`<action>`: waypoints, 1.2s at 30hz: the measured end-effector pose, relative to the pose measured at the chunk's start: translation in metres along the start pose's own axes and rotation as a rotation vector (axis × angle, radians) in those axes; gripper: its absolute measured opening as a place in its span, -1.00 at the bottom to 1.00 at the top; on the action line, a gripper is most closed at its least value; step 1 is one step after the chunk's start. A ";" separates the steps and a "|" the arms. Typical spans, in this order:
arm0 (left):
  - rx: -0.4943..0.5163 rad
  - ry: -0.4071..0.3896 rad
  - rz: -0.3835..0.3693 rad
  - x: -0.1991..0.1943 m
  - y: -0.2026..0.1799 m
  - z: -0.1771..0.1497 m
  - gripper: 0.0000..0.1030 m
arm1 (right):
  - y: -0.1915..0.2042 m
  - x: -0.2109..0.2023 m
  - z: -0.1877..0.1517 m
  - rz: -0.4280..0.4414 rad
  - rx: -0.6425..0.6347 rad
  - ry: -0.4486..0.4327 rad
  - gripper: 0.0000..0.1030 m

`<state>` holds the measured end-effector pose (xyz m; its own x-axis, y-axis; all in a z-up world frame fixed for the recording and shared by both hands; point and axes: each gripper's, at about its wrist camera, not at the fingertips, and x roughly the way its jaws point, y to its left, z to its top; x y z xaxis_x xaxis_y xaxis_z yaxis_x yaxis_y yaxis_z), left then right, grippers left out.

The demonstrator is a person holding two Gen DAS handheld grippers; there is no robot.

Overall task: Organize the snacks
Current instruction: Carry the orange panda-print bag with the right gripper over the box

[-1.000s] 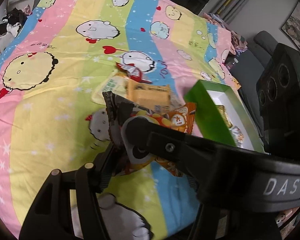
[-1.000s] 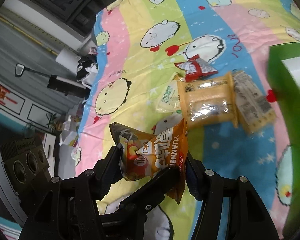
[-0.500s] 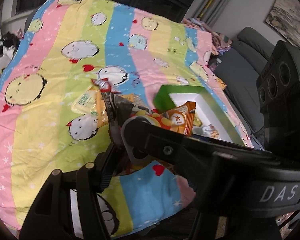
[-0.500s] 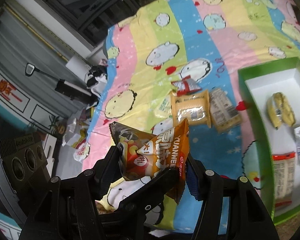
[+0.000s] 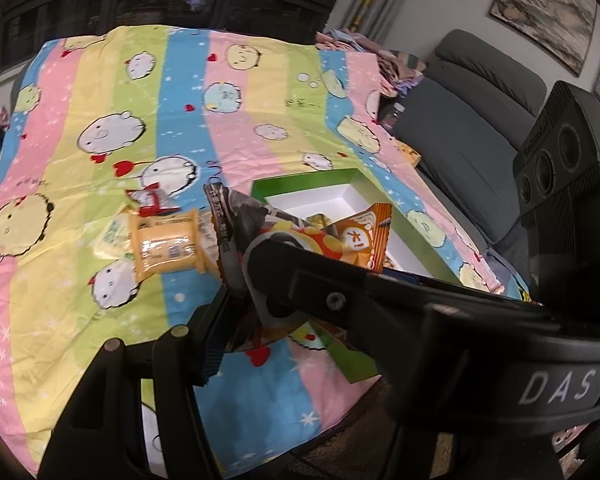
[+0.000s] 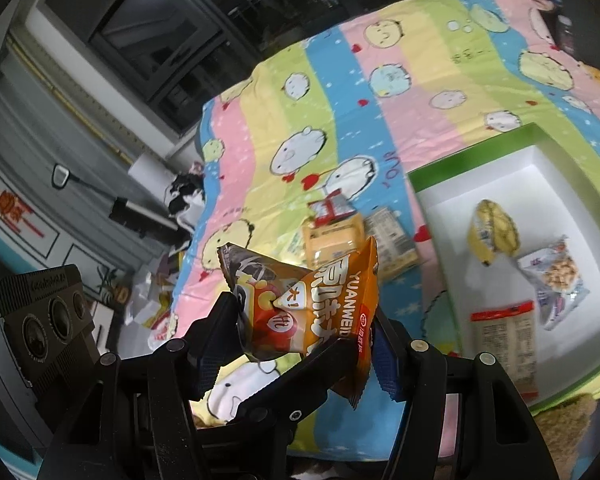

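The orange chip bag (image 6: 304,304) is up in the air, pinched between the two fingers of the right gripper (image 6: 300,320). The fingers press its sides and the bag sticks up above them. In the left wrist view the same bag (image 5: 300,240) sits by the left gripper (image 5: 236,300). One finger touches its dark end, but the other finger is hidden behind the right gripper's arm. So I cannot tell if the left gripper is pinching the bag or just sitting beside it.

This step looks like carrying the chip bag to the green box (image 6: 480,148). The box lies on the bed (image 6: 400,80), ahead of the right gripper and off to its right side. I think the next move is to bring the bag over the white inside of the box, lower it, and spread the fingers so it drops in an empty spot.

The right wrist view shows inside the box: a yellow snack (image 6: 494,232), a bag of little round bites (image 6: 560,276) and a long packet (image 6: 508,340). The left wrist view hides most of that behind the chip bag. But it shows the yellow packet (image 5: 166,244) and the red and white packet (image 5: 150,202) better, on the bed ahead and to the left of the left gripper.
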<state>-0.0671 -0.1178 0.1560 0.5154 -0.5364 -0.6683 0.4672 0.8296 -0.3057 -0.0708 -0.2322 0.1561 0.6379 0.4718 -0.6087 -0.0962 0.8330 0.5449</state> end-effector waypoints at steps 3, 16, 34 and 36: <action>0.022 0.015 -0.030 0.011 -0.011 0.003 0.15 | -0.013 -0.009 0.002 -0.023 0.025 -0.018 0.23; 0.096 0.114 -0.121 0.071 -0.051 0.012 0.15 | -0.076 -0.029 0.005 -0.135 0.137 -0.066 0.23; 0.093 0.267 -0.146 0.135 -0.062 0.009 0.13 | -0.137 -0.021 0.005 -0.208 0.276 -0.025 0.23; 0.098 0.268 -0.140 0.138 -0.062 0.009 0.13 | -0.143 -0.020 0.005 -0.196 0.286 -0.030 0.23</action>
<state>-0.0183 -0.2448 0.0888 0.2394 -0.5734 -0.7835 0.5935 0.7251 -0.3493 -0.0662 -0.3620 0.0935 0.6455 0.2991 -0.7027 0.2458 0.7898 0.5619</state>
